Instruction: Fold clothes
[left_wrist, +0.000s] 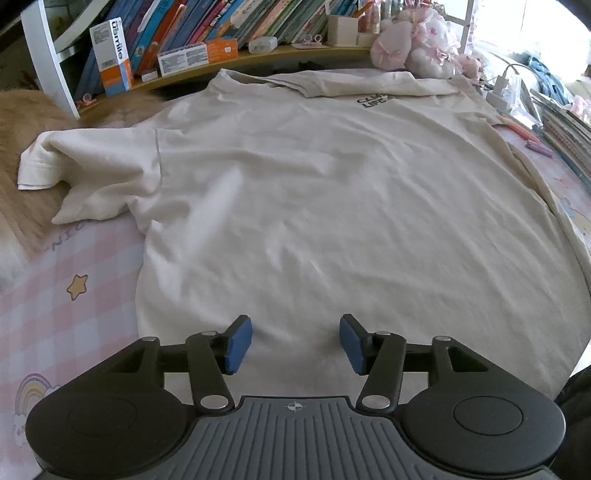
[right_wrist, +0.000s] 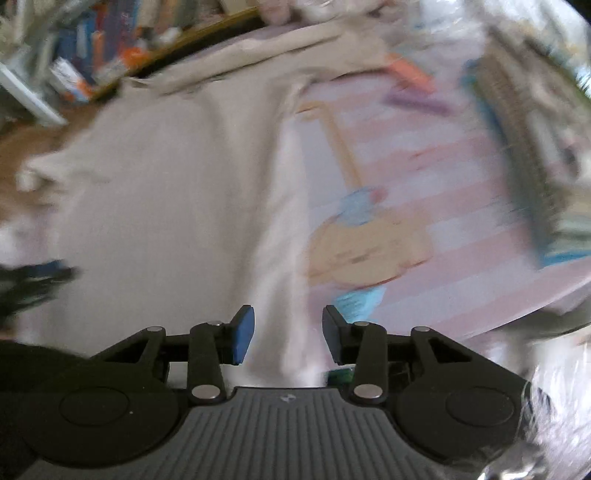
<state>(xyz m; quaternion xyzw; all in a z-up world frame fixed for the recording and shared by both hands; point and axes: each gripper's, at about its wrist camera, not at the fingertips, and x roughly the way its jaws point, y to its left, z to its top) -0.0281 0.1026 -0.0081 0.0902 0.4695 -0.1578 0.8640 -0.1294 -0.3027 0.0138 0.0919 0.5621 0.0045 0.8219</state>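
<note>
A cream T-shirt (left_wrist: 314, 192) lies spread flat on a pink checked bed sheet (left_wrist: 74, 266), collar at the far end, with dark lettering (left_wrist: 373, 100) near the chest. Its right sleeve is folded inward over the chest; its left sleeve (left_wrist: 85, 162) lies out to the left. My left gripper (left_wrist: 295, 341) is open and empty, just above the shirt's near hem. The right wrist view is motion-blurred; it shows the shirt (right_wrist: 166, 206) on the left and my right gripper (right_wrist: 288, 338) open and empty over the shirt's right edge.
A bookshelf (left_wrist: 221, 33) with books and boxes runs along the far edge. Pink plush toys (left_wrist: 417, 40) sit at the far right, with a charger (left_wrist: 502, 88) and pens (left_wrist: 532, 142) beside them. Tan fur (left_wrist: 22, 122) lies at left. A stack of books (right_wrist: 535, 155) borders the sheet at right.
</note>
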